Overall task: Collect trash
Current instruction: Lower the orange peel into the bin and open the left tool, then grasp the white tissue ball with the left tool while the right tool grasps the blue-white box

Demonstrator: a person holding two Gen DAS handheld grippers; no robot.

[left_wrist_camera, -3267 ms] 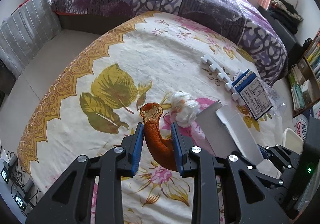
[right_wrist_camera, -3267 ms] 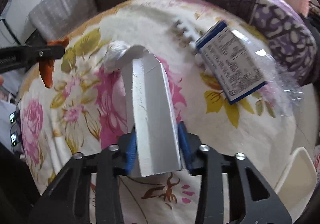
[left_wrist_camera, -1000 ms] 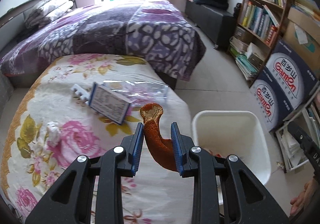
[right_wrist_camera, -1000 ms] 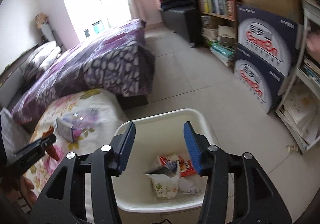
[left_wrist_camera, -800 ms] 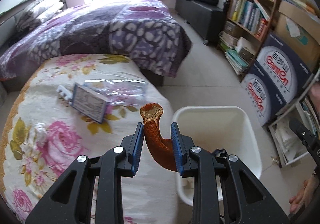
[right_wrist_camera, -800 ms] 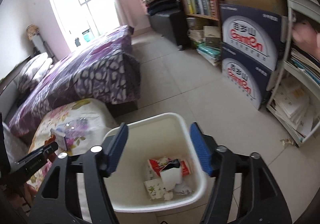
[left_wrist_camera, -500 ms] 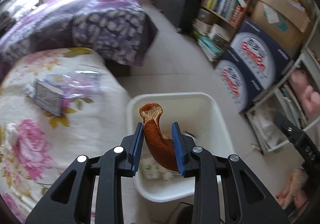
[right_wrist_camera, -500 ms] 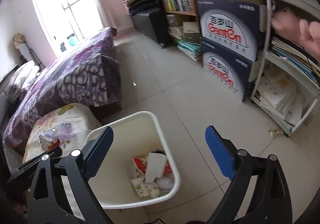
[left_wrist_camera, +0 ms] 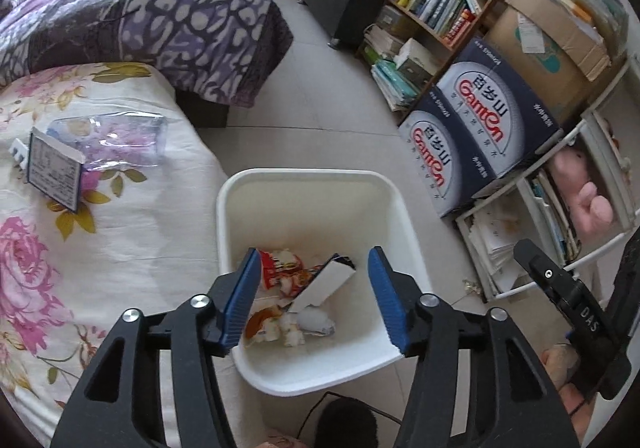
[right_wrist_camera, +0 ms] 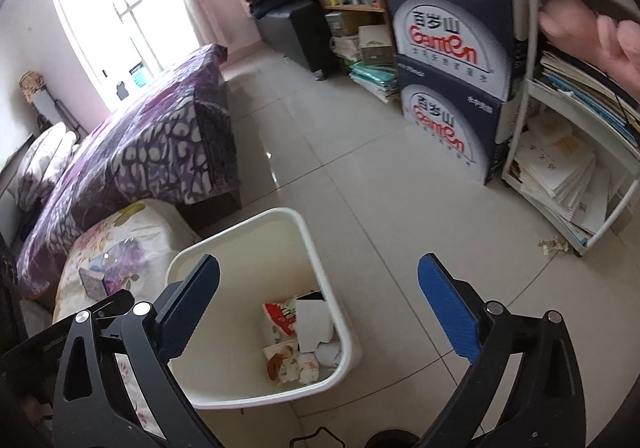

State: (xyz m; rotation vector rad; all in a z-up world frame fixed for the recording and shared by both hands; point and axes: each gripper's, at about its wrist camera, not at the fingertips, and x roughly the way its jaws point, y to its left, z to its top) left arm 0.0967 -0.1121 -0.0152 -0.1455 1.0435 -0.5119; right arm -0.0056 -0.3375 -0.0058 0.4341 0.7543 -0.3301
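A white trash bin [left_wrist_camera: 240, 192] stands on the floor beside the floral-covered table. My left gripper [left_wrist_camera: 314, 294] is open and empty right above it. Inside lie an orange peel [left_wrist_camera: 262, 318], a white carton [left_wrist_camera: 324, 284], a red wrapper [left_wrist_camera: 282, 268] and crumpled tissue. My right gripper [right_wrist_camera: 318, 302] is open wide and empty, higher up and to the bin's right; the bin [right_wrist_camera: 280, 214] and peel [right_wrist_camera: 276, 362] show below it. On the table remain a blue-edged box [left_wrist_camera: 52, 170] and a clear plastic bag [left_wrist_camera: 116, 138].
A floral cloth [left_wrist_camera: 120, 232] covers the table left of the bin. A purple-quilted bed [left_wrist_camera: 140, 12] lies behind. Blue Ganten boxes [left_wrist_camera: 480, 120] and a white shelf rack [left_wrist_camera: 560, 216] stand right of the bin, across tiled floor [right_wrist_camera: 360, 176].
My left gripper has opened and the orange peel has dropped into the bin. My right gripper has opened wider and drifted right of the bin.
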